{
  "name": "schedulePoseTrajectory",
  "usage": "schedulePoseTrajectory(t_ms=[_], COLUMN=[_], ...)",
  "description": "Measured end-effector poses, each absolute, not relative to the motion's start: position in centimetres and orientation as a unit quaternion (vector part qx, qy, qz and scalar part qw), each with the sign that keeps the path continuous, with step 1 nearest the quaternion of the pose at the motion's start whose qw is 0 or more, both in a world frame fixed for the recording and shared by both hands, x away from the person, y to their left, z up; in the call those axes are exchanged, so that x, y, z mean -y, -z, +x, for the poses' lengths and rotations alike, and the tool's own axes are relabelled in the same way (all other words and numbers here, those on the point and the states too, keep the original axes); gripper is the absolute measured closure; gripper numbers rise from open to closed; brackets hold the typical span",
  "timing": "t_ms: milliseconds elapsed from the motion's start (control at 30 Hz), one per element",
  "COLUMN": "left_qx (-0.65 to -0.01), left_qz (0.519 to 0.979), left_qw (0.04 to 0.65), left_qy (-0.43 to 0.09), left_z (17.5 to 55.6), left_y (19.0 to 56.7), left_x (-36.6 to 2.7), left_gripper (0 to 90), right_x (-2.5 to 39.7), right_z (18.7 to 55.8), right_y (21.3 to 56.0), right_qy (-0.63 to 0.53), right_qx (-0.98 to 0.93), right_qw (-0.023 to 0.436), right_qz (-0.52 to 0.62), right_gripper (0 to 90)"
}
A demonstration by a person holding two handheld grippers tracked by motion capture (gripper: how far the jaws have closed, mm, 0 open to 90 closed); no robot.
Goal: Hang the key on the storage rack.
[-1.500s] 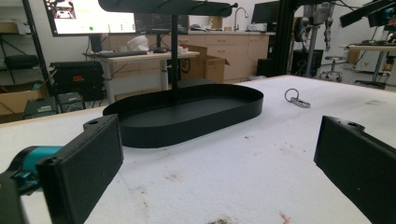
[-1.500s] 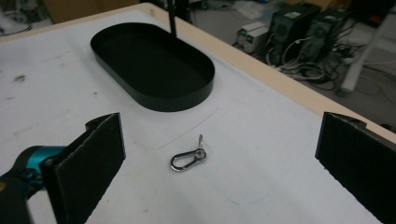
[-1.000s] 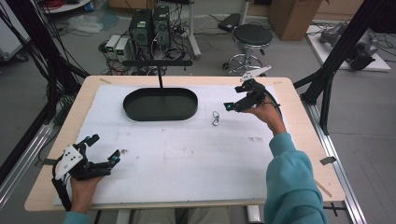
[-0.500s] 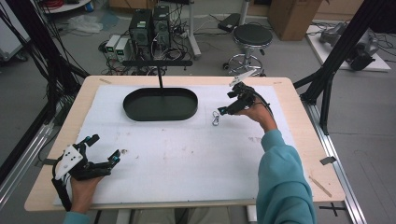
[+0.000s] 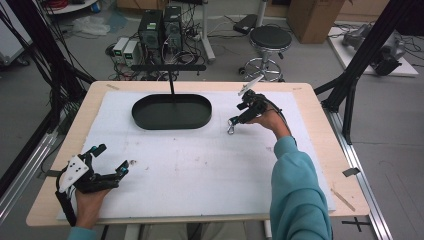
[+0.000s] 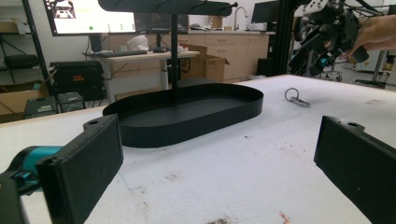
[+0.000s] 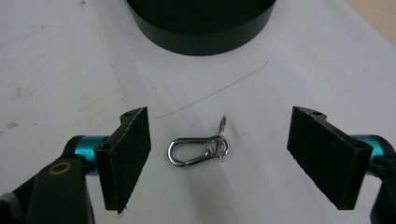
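A small silver carabiner clip with a key ring (image 7: 198, 149) lies flat on the white mat, right of the black oval tray (image 5: 172, 112). In the high view the clip (image 5: 231, 129) sits just below my right gripper (image 5: 234, 121), which hovers over it. In the right gripper view that gripper (image 7: 219, 161) stands open, its jaws on either side of the clip without touching it. My left gripper (image 5: 122, 169) rests near the table's front left corner, open and empty. The left gripper view shows the clip (image 6: 296, 98) far off beside the tray (image 6: 187, 116).
A black T-shaped stand (image 5: 170, 70) rises from the tray's back. The white mat (image 5: 200, 170) covers most of the wooden table (image 5: 320, 130). Black frame posts stand at both sides; a stool (image 5: 269, 40) and computers sit on the floor behind.
My right gripper has moved left and down toward the clip, from beside it to right over it. The left gripper has stayed put.
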State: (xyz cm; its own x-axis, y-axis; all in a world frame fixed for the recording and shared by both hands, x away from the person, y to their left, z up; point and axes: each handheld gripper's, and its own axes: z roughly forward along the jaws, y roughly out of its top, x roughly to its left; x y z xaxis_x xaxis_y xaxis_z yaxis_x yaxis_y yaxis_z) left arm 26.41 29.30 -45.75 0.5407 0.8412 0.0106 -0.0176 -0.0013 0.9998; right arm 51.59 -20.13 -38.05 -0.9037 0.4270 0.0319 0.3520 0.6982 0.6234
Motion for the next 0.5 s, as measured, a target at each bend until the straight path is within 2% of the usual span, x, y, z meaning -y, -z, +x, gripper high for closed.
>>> schedulePoseTrajectory(t_ms=[200,500], left_qx=[-0.332,-0.332], left_qz=[0.619,0.619], left_qw=[0.623,0.623], left_qy=[-0.345,-0.344], left_z=[26.4,26.4], left_y=[45.7,45.7], left_x=[-29.3,-29.3], left_gripper=[1.7,1.7], right_x=[20.0,19.8], right_z=[52.0,52.3], right_y=[38.9,39.5], right_qy=[-0.306,-0.291], right_qx=[-0.925,-0.93], right_qw=[0.056,0.044], right_qz=[0.22,0.219], right_gripper=[25.1,40.7])
